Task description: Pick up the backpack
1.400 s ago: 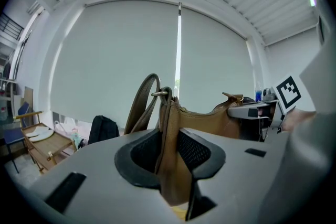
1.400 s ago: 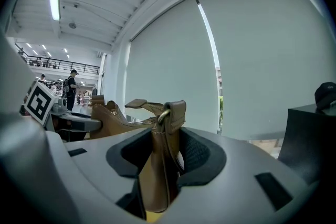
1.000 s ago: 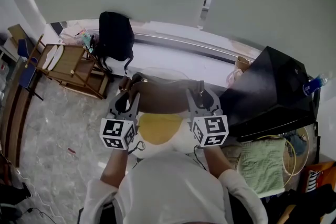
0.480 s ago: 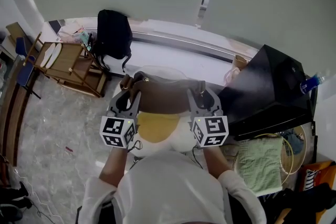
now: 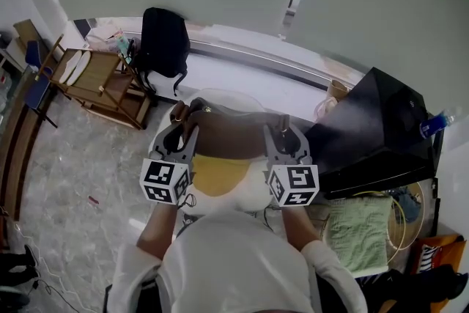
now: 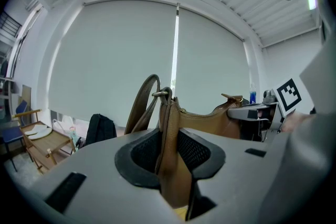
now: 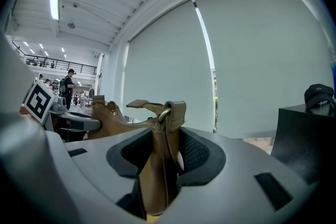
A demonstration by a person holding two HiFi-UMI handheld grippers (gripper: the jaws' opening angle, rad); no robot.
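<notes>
Evidently both tools grip one brown leather shoulder bag [image 5: 227, 134], raised before the person: the left gripper [image 6: 168, 140] pinches its strap end, the right gripper [image 7: 160, 157] its zip end. A black fabric backpack [image 5: 164, 42] leans against the far wall, well apart, beside a wooden folding chair [image 5: 99, 88].

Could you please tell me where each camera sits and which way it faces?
Head view: on the person's head, steeply down at the brown bag; forearms, left gripper and right gripper show.
Left gripper view: along its jaws, clamped on one bag end, facing the blind.
Right gripper view: likewise, on the other end.
All three share the bag.
</notes>
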